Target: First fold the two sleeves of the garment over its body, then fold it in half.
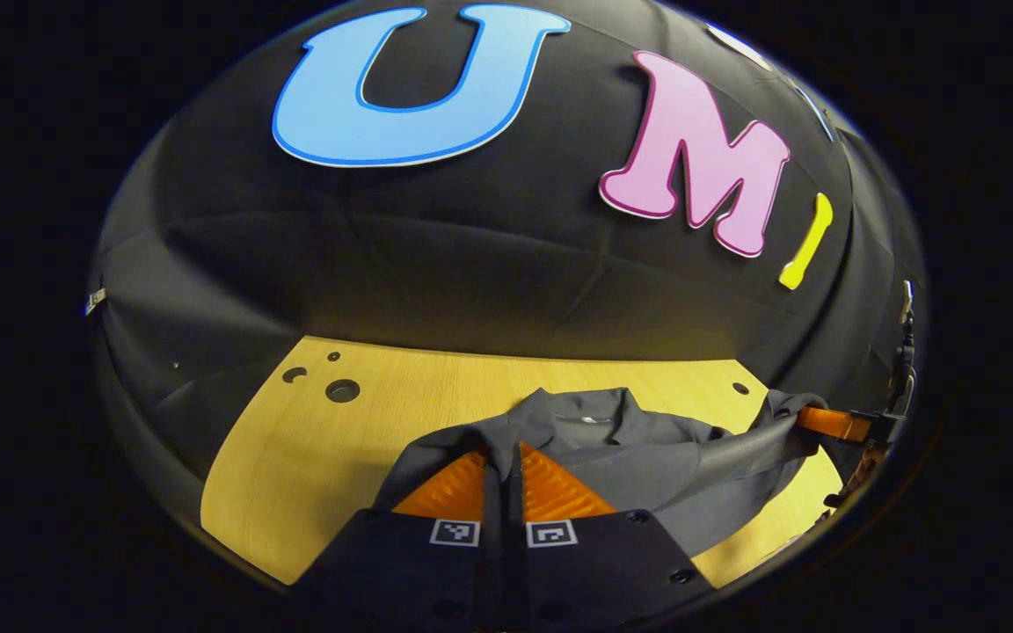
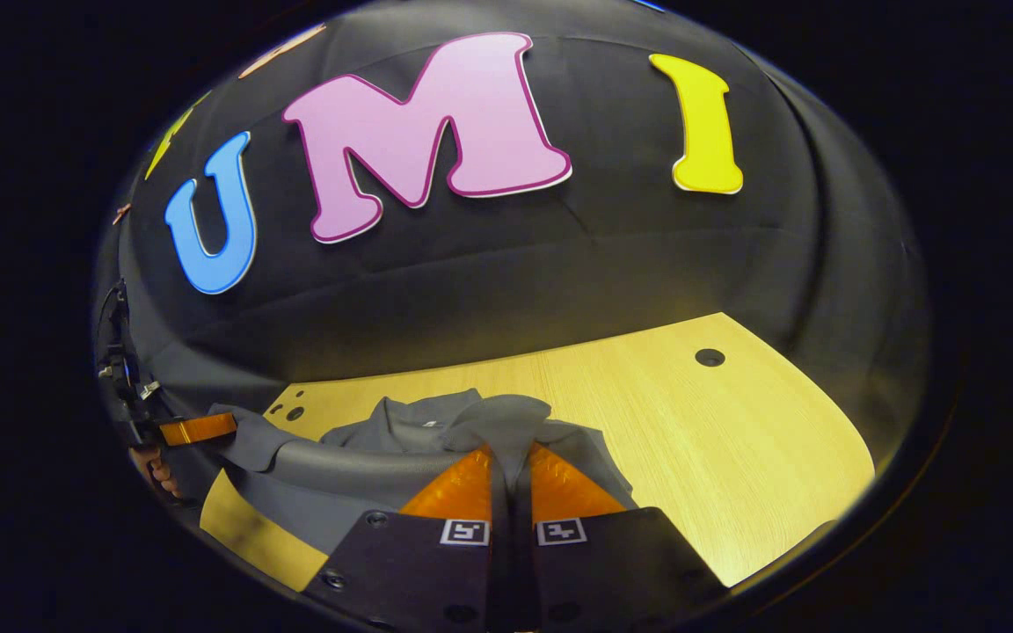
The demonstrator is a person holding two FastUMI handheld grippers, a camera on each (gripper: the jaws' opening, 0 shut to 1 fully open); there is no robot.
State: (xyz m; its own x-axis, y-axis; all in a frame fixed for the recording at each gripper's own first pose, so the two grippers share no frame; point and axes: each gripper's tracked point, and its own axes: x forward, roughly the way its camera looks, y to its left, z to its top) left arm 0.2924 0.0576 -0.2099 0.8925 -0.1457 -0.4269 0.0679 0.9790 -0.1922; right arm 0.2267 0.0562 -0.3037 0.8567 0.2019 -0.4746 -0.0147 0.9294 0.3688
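Note:
A dark grey collared garment (image 1: 612, 440) lies on the wooden table (image 1: 339, 457), its near edge lifted off the wood. My left gripper (image 1: 501, 457) is shut on a fold of that edge, cloth pinched between its fingers. In the right gripper view the garment (image 2: 419, 440) stretches leftward, and my right gripper (image 2: 509, 459) is shut on another bunch of its cloth. Each view also shows the other gripper farther off: the right one (image 1: 810, 420) at the right edge, the left one (image 2: 225, 428) at the left edge, both holding the raised hem taut between them.
Round holes mark the table: several at its far left (image 1: 342, 390), one at the far right (image 2: 710, 357). The booth's black cloth wall (image 1: 471, 264) rises just behind the table. Bare wood spreads to the right of the garment (image 2: 735, 440).

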